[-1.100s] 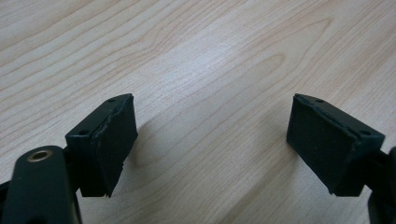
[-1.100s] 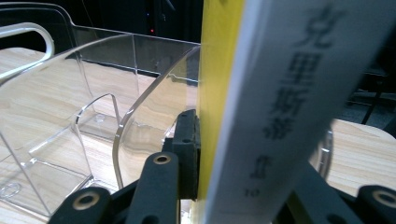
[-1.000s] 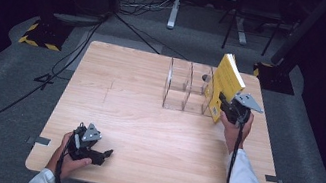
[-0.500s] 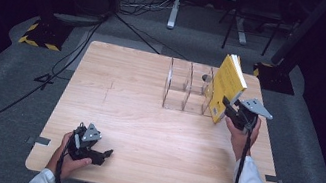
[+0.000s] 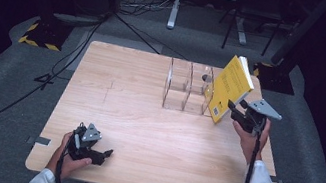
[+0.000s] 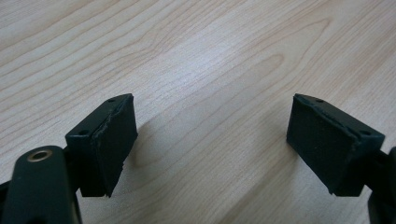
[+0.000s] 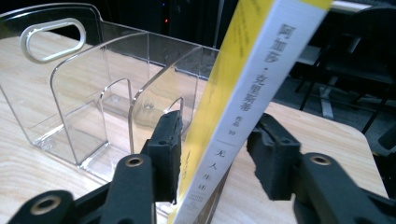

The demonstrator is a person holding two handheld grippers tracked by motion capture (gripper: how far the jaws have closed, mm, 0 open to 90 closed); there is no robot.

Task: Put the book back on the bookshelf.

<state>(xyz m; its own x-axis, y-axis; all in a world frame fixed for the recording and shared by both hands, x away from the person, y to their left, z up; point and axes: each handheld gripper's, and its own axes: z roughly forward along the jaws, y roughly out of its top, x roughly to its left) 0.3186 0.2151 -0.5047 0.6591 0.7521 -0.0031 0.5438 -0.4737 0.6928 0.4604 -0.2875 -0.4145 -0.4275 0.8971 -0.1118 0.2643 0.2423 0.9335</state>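
A yellow book with a white spine stands tilted at the right end of a clear acrylic rack, its top leaning right. My right gripper is at the book's lower part. Its jaws have just been opening and now stand on either side of the book; a gap shows between the right pad and the spine. In the left gripper view my left gripper hangs open over bare wood, low at the table's front left.
The rack has several upright dividers and a handle slot at its far end. The wooden table ends close behind my right hand. Black stands, cables and a chair sit on the grey floor beyond.
My right gripper has drawn back to the right and slightly up, with its jaws spreading off the book. The book stays leaning at the rack. The left hand has not moved.
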